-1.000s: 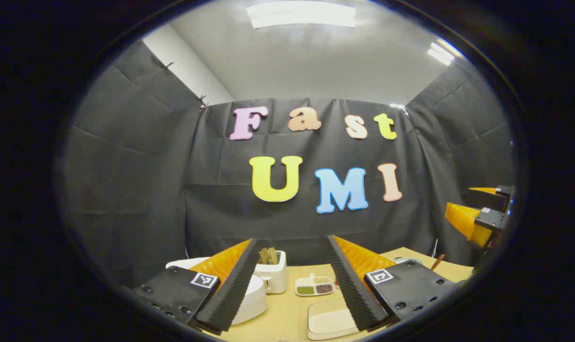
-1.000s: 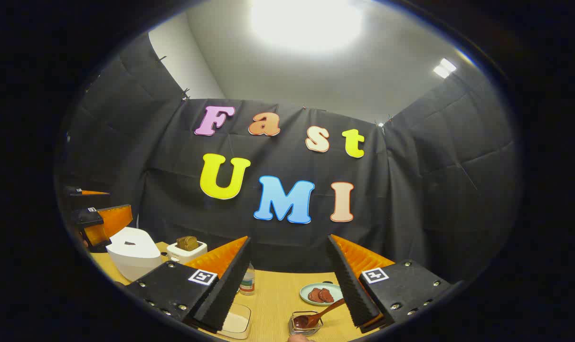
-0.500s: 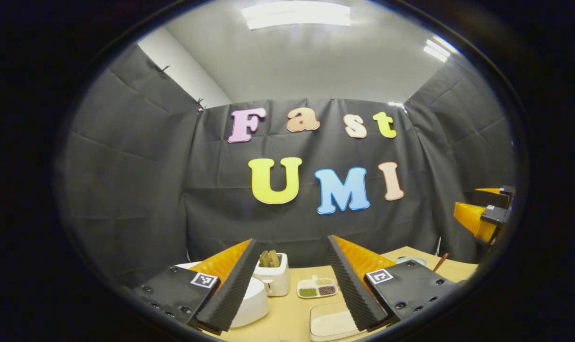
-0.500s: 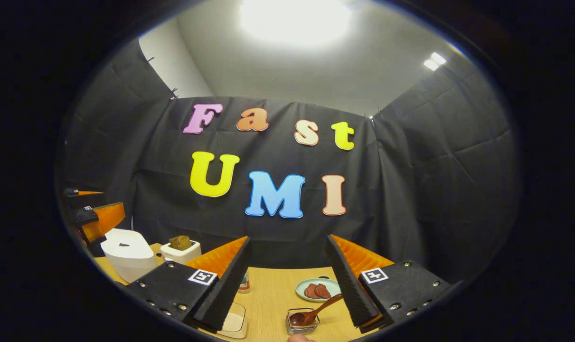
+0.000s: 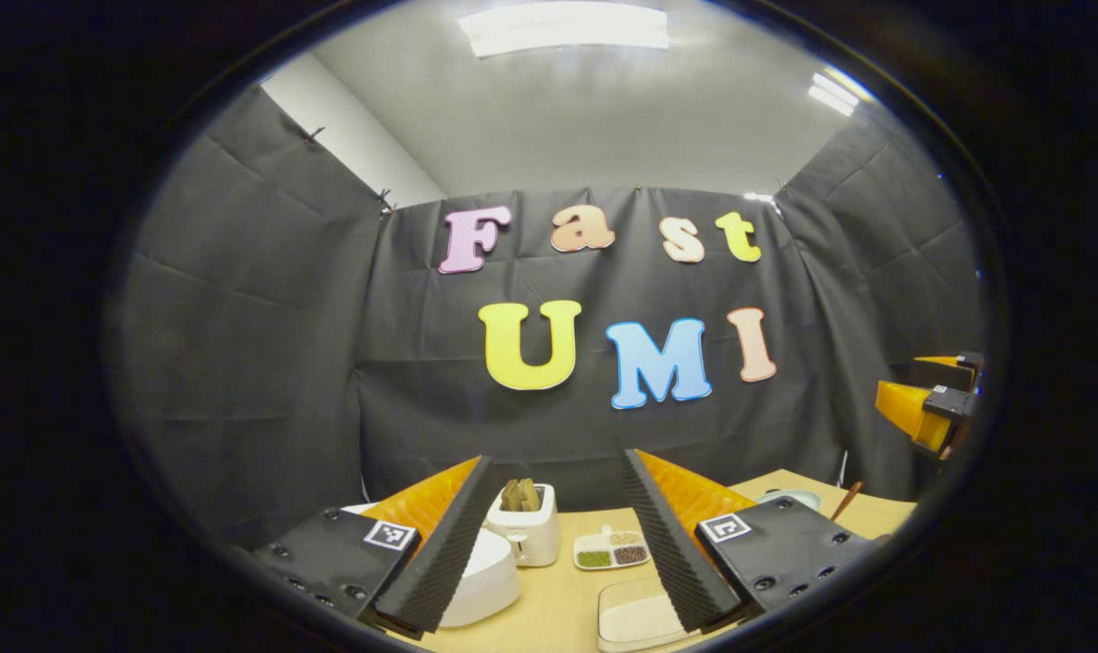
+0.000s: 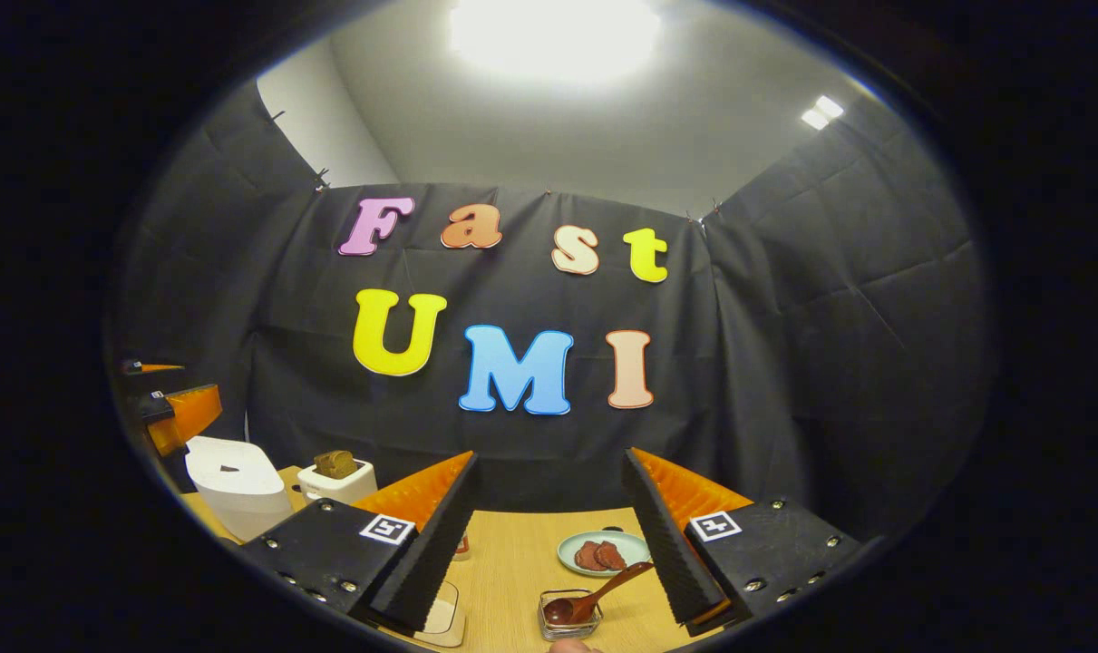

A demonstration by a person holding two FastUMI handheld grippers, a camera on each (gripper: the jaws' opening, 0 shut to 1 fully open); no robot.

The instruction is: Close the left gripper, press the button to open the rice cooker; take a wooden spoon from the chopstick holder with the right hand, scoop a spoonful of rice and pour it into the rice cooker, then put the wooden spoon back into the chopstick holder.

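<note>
The white rice cooker [image 5: 480, 580] sits with its lid down at the table's left, partly behind my left gripper's left finger; in the right gripper view the cooker [image 6: 231, 481] is at far left. My left gripper [image 5: 553, 544] is open, held above the table, nothing between its fingers. A wooden spoon [image 6: 594, 594] rests bowl-down in a small wire chopstick holder [image 6: 568, 618], close below my open right gripper [image 6: 549, 535]. A shallow white tray of rice [image 5: 635, 621] lies below the left gripper. The right gripper [image 5: 929, 408] hangs at the far right of the left gripper view.
A white toaster [image 5: 526, 535] with bread stands behind the cooker, next to a divided dish of beans [image 5: 612, 550]. A light-green plate with brown slices [image 6: 601, 553] lies beyond the spoon. A small bottle [image 6: 461, 547] hides behind my right gripper's left finger. Black cloth walls surround the wooden table [image 6: 521, 562].
Both grippers have drifted slightly; the table objects slid a little within each view. Both stay open and hold nothing.
</note>
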